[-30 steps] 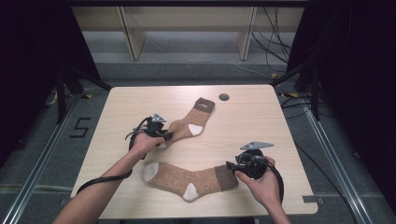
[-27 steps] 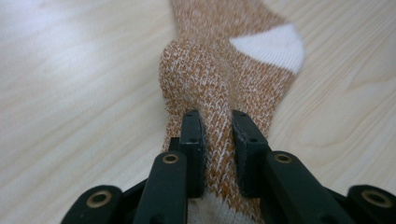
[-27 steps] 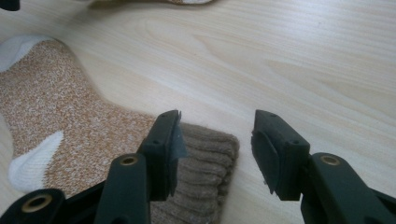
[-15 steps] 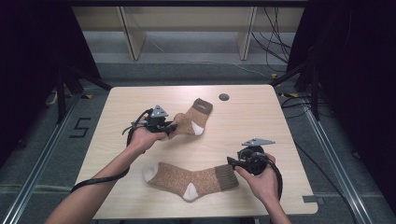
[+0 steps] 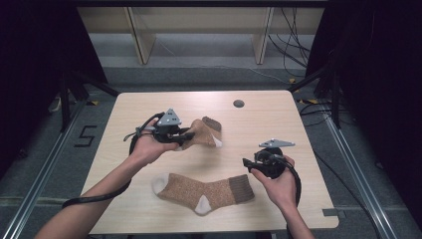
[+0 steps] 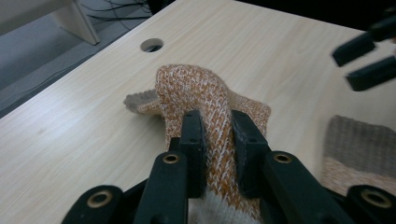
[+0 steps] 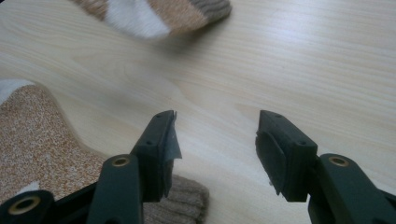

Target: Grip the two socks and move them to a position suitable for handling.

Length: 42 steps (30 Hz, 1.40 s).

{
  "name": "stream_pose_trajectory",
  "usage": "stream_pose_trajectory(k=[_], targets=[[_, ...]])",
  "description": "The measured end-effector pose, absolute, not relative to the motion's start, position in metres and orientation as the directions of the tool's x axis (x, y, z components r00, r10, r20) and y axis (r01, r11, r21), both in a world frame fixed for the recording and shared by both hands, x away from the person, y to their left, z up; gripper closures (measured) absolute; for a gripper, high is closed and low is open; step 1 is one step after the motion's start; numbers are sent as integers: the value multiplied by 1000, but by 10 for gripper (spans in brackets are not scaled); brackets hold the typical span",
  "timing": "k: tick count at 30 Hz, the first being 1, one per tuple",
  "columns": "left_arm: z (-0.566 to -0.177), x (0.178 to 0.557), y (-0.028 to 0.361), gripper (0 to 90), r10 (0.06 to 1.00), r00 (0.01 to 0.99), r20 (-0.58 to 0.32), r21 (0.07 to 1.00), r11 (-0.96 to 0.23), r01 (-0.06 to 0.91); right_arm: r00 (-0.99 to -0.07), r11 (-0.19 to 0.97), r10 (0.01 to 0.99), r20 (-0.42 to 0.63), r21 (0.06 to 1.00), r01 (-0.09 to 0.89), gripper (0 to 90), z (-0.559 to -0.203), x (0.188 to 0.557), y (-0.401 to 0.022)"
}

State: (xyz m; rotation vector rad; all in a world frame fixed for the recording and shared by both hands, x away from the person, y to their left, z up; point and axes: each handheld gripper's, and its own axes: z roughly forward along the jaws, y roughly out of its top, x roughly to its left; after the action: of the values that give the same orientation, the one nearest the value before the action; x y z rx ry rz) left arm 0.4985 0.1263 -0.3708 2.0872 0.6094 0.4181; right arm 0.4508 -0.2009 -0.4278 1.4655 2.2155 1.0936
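Centrally, left gripper [image 6: 217,135] pinching raised sock [image 6: 196,93], bare table [image 5: 259,129] around.

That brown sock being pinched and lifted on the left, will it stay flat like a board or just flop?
Probably flop: the lifted sock already bends into a hump above the left gripper, whose jaws pinch a fold of it. Its knit looks soft and light, so it likely drapes and drags. The fuzzy weave should resist slipping, unlike the smooth table.
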Motion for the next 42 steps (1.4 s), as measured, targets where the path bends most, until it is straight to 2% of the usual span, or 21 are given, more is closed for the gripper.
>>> stream_pose_trajectory(k=[1,8,12,14,15,16,18,21,24,26,27,29,31,34,36,42], targets=[[-368,493,125,764,553,831,63,838,-482,257,-471,229,870,148,724,651,476,-427,452,-203],[-355,450,127,762,458,887,65,846,-496,194,-468,213,870,155,738,641,466,-416,455,-203],[-363,427,137,757,403,914,42,829,-524,193,-483,224,862,155,738,637,455,-415,460,-199],[-376,419,146,751,375,926,35,790,-578,204,-486,228,859,164,726,649,447,-417,462,-196],[-386,416,152,748,379,925,22,773,-593,224,-466,212,864,192,702,680,442,-417,461,-192],[-400,414,159,746,396,918,12,749,-612,254,-497,244,851,170,710,661,437,-419,464,-191],[-422,413,168,740,415,910,-5,705,-644,298,-516,249,833,198,699,670,430,-424,467,-182],[-452,416,178,729,450,892,-27,668,-656,351,-513,261,830,217,662,703,421,-429,470,-168],[-459,418,183,700,437,899,-3,648,-684,335,-561,327,809,174,660,676,404,-441,482,-160],[-462,416,183,626,463,886,-1,668,-659,345,-562,344,809,173,636,690,398,-447,489,-154],[-461,416,185,560,457,889,0,674,-657,338,-532,329,826,189,605,725,397,-450,491,-151],[-455,416,190,447,479,878,5,706,-623,336,-538,348,826,168,597,722,396,-457,498,-147],[-447,415,198,393,493,870,4,728,-598,335,-545,363,823,161,589,722,406,-462,505,-144],[-440,415,215,415,543,839,-28,754,-540,374,-553,377,820,148,587,716,456,-466,510,-140],[-444,414,227,450,551,833,-40,715,-567,409,-564,401,813,147,561,724,498,-467,511,-137],[-472,407,237,406,563,821,-92,653,-588,477,-573,437,811,116,532,725,553,-472,514,-133]])
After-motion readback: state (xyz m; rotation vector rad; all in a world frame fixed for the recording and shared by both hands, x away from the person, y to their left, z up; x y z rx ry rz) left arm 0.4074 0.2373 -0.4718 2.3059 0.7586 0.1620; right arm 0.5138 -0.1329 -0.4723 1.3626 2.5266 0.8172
